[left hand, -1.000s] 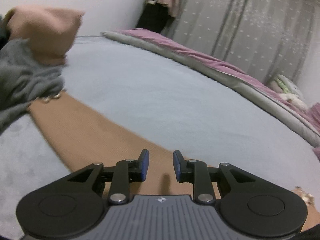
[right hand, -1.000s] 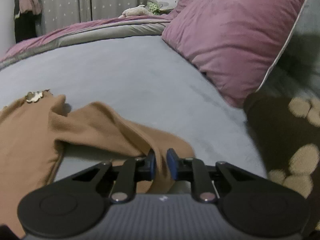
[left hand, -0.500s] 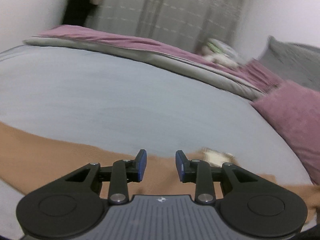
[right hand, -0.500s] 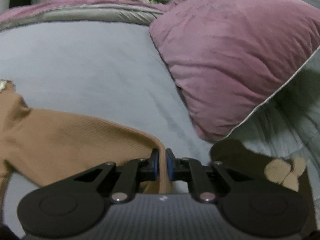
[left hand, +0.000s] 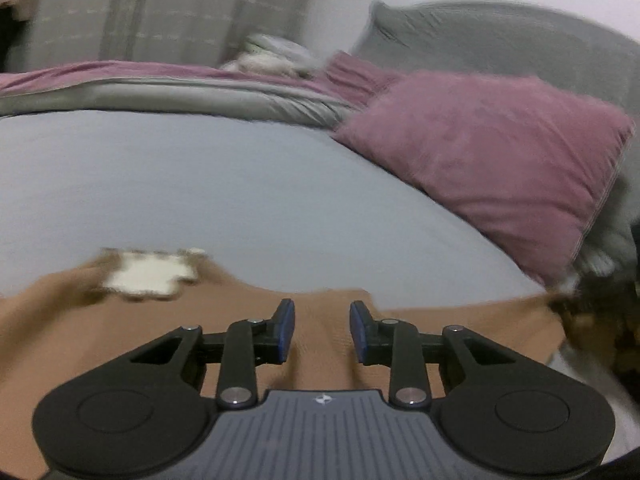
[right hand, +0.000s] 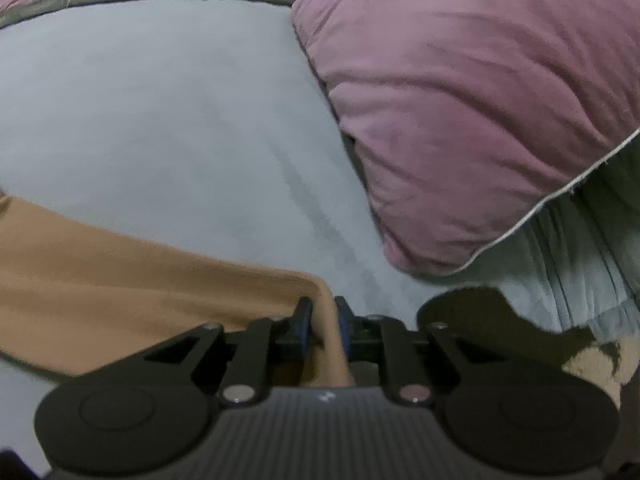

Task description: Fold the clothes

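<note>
Fingers (right hand: 303, 322) of the right gripper (right hand: 322, 326) pinch an edge of the tan garment (right hand: 120, 276), which lies spread over the grey-blue bed (right hand: 180, 120) beside a mauve pillow (right hand: 472, 100). Over the same garment (left hand: 328, 344), the left gripper (left hand: 322, 336) hovers with its fingers (left hand: 286, 330) spread and holding nothing, near a blurred white patch (left hand: 150, 276) on the cloth.

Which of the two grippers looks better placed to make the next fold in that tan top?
Probably the right gripper: it is already shut on an edge of the tan top, ready to carry it over. The left gripper hovers open above the cloth, holding nothing.
</note>
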`<state>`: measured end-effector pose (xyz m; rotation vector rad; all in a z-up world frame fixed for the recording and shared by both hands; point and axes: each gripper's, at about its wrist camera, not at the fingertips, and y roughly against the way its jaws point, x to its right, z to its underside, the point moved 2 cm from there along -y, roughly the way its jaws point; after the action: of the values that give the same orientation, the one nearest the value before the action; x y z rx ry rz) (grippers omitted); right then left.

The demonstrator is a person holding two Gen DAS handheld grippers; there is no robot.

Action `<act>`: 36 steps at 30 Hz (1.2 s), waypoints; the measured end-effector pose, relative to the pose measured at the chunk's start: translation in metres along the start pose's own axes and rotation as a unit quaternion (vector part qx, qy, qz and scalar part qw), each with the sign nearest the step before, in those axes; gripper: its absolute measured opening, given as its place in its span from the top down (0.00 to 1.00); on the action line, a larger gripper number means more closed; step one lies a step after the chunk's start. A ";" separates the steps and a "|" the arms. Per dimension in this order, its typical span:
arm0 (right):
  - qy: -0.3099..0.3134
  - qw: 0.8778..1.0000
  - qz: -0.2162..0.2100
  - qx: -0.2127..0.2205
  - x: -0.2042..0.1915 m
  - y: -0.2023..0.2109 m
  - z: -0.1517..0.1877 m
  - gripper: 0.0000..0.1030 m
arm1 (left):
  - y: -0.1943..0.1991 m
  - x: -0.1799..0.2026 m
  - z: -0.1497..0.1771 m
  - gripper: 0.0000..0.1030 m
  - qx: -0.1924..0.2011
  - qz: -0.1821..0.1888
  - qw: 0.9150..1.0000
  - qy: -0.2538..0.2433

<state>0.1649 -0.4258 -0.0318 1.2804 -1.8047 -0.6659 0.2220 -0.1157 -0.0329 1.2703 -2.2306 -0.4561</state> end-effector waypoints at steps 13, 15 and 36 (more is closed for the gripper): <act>-0.066 0.996 0.018 0.059 0.070 0.037 0.002 0.68 | -0.052 0.040 -0.011 0.84 -0.028 -0.022 0.999 -0.040; -0.070 0.995 0.026 0.069 0.079 0.046 0.005 0.61 | -0.045 0.047 -0.009 0.84 -0.022 -0.001 0.999 -0.035; -0.218 0.962 -0.114 0.115 0.071 0.094 0.110 0.58 | 0.010 0.151 0.047 0.83 -0.011 0.132 0.964 -0.229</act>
<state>0.0131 -0.4632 0.0052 1.6079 -2.1570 -0.9468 0.1240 -0.2396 -0.0234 0.8997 -2.7206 -0.7264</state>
